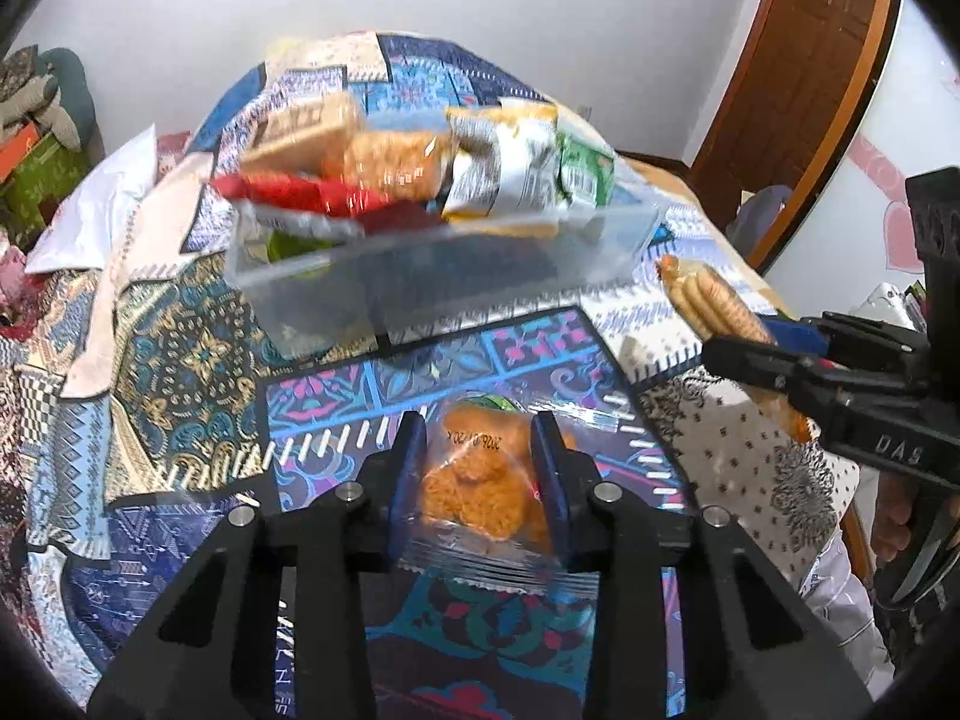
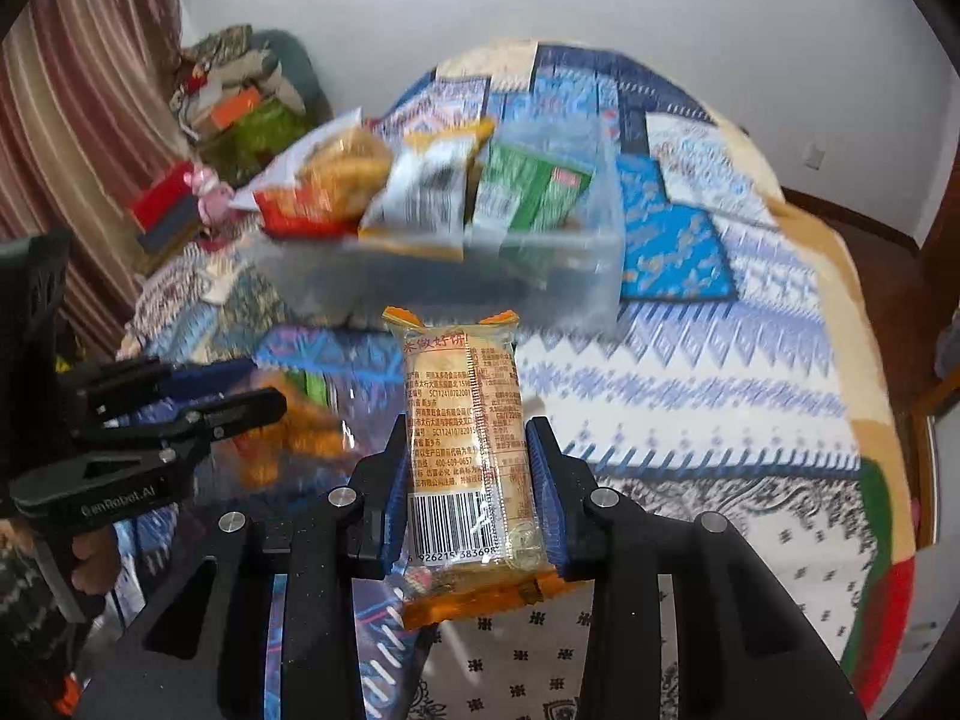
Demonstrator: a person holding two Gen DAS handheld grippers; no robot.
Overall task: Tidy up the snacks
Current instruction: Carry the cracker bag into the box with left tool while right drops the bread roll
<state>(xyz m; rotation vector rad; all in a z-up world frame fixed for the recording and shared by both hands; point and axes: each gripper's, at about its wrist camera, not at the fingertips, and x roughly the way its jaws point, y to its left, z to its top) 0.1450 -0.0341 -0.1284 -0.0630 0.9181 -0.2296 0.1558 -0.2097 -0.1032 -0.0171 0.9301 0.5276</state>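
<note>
Snacks were gripped by both tongs: left gripper (image 1: 480,468) pinched an orange crisps bag (image 1: 480,486), right gripper (image 2: 468,480) clamped a biscuit pack (image 2: 465,450), with the clear bin (image 1: 444,276) just beyond them.

Clear plastic storage bin (image 1: 456,276) and its heaped snack packets motion-blurred in both views, labels unreadable. Clear bag of orange fried snacks (image 1: 480,480) partly hidden behind blue pads (image 1: 402,480). Print on orange-trimmed biscuit pack (image 2: 468,450) too small to read.
</note>
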